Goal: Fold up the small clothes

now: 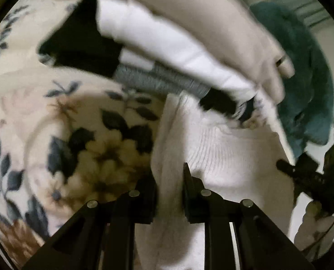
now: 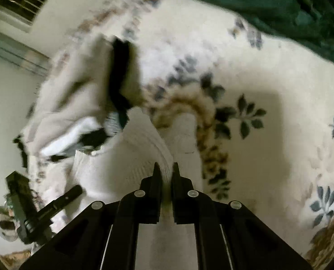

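- The white ribbed garment (image 1: pixel 223 153) is what I am folding. It hangs between my two claws over the floral blanket (image 1: pixel 99 148), and its far end reaches the heap of other clothes.
- My left gripper (image 1: pixel 170 173) has a fold of it between the fingers. The jaws stand somewhat apart, with cloth filling the gap, so I judge that it is gripped.
- My right gripper (image 2: pixel 166 169) is nearly closed on the ribbed edge (image 2: pixel 164 157) of the same piece, with only a thin layer of cloth between the tips.
- I expect it to handle light, soft and limp. It should sag wherever I am not holding it, and the rib knit will probably stretch rather than slip.
- The best hold looks to be the thicker ribbed hem or a corner, pinching one layer cleanly so the fold lands flat.
- Beyond it lies a pile of clothes (image 1: pixel 167 51): white, black and grey ribbed pieces under a beige one.
- A dark teal cloth (image 1: pixel 302 72) lies past the pile at the blanket's edge.
- I can read no brand, label or writing anywhere. The blur hides fine detail.
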Demonstrator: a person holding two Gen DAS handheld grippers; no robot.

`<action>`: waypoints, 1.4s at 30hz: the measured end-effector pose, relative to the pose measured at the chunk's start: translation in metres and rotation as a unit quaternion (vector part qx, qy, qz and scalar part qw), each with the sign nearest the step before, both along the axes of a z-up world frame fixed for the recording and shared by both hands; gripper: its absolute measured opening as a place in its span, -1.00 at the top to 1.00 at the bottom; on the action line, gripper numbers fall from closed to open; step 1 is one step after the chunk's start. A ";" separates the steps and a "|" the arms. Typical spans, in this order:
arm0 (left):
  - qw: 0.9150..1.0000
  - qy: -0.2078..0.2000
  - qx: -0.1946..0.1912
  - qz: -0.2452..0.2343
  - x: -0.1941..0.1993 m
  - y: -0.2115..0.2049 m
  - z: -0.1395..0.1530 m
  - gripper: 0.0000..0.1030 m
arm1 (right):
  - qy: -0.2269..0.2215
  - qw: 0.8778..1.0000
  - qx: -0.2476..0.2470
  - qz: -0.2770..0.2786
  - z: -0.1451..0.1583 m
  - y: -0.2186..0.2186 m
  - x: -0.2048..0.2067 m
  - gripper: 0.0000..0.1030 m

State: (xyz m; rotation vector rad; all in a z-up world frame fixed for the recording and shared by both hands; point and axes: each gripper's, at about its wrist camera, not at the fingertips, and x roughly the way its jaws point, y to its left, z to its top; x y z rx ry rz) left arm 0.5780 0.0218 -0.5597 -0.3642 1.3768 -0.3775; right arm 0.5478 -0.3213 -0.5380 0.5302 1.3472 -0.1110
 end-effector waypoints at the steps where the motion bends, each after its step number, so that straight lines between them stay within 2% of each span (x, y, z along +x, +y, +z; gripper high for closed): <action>1: 1.000 -0.003 0.011 -0.007 -0.001 -0.004 -0.001 0.62 | 0.012 1.000 -0.015 0.012 -0.007 0.003 0.003 0.86; 5: 0.999 -0.020 0.042 -0.022 -0.008 -0.013 0.006 0.56 | 0.029 0.998 -0.039 0.042 -0.008 0.014 0.004 0.83; 6: 0.998 -0.018 0.049 -0.021 -0.010 -0.013 0.009 0.53 | 0.031 0.998 -0.037 0.045 -0.005 0.015 0.002 0.77; 8: 0.999 -0.021 0.047 -0.018 -0.016 -0.011 0.021 0.52 | 0.036 0.997 -0.035 0.051 0.002 0.018 -0.004 0.46; 9: 0.998 -0.026 0.052 -0.018 -0.020 -0.011 0.028 0.43 | 0.036 0.997 -0.037 0.055 0.007 0.020 -0.008 0.34; 10: 0.998 -0.031 0.056 -0.018 -0.024 -0.008 0.036 0.34 | 0.030 0.997 -0.034 0.061 0.015 0.022 -0.015 0.11; 11: 0.998 -0.037 0.049 -0.015 -0.035 -0.006 0.048 0.04 | 0.024 0.997 -0.032 0.066 0.023 0.025 -0.023 -0.01; 12: 0.998 -0.038 0.041 -0.013 -0.042 -0.004 0.055 -0.39 | 0.019 0.997 -0.029 0.074 0.031 0.028 -0.035 -0.05; 13: 0.999 -0.037 0.032 -0.009 -0.053 -0.004 0.062 -0.54 | 0.019 0.996 -0.027 0.078 0.035 0.031 -0.044 -0.14; 14: 0.999 -0.034 0.029 -0.008 -0.063 -0.004 0.066 -0.63 | 0.022 0.996 -0.025 0.081 0.037 0.036 -0.054 -0.24; 16: 0.999 -0.016 0.033 -0.018 -0.083 -0.014 0.062 -0.63 | 0.038 0.995 -0.022 0.086 0.036 0.042 -0.073 -0.29; 19: 0.997 0.018 0.073 -0.037 -0.103 -0.033 0.028 -0.63 | 0.066 0.994 -0.018 0.090 0.019 0.050 -0.098 -0.29; 22: 0.993 0.008 0.109 -0.042 -0.108 -0.046 0.010 -0.77 | 0.085 0.993 -0.002 0.086 0.001 0.054 -0.114 -0.29; 24: 0.993 0.007 0.111 -0.038 -0.103 -0.049 0.005 -1.00 | 0.082 0.992 -0.007 0.091 -0.004 0.057 -0.117 -0.30; 27: 0.994 0.003 0.103 -0.019 -0.098 -0.051 -0.005 -1.00 | 0.077 0.994 0.001 0.084 -0.010 0.055 -0.120 -0.34; 31: 0.995 -0.024 0.082 0.043 -0.105 -0.038 -0.008 -1.00 | 0.078 0.994 0.015 0.076 -0.011 0.052 -0.116 -0.34; 35: 0.994 -0.025 0.102 0.030 -0.104 -0.047 -0.010 -1.00 | 0.078 0.994 0.019 0.077 -0.011 0.051 -0.112 -0.34; 38: 0.994 -0.010 0.102 0.027 -0.095 -0.054 -0.013 -1.00 | 0.074 0.994 0.031 0.069 -0.011 0.044 -0.114 -0.32; 39: 0.994 -0.008 0.102 0.025 -0.093 -0.055 -0.013 -1.00 | 0.069 0.995 0.035 0.067 -0.010 0.043 -0.115 -0.29; 40: 0.995 -0.007 0.101 0.023 -0.092 -0.057 -0.014 -1.00 | 0.065 0.995 0.039 0.064 -0.009 0.040 -0.115 -0.14; 41: 0.995 -0.006 0.100 0.021 -0.092 -0.057 -0.014 -1.00 | 0.057 0.995 0.050 0.058 -0.007 0.039 -0.117 0.15; 42: 0.995 -0.006 0.100 0.019 -0.093 -0.056 -0.014 -1.00 | 0.050 0.996 0.049 0.046 -0.005 0.036 -0.119 0.27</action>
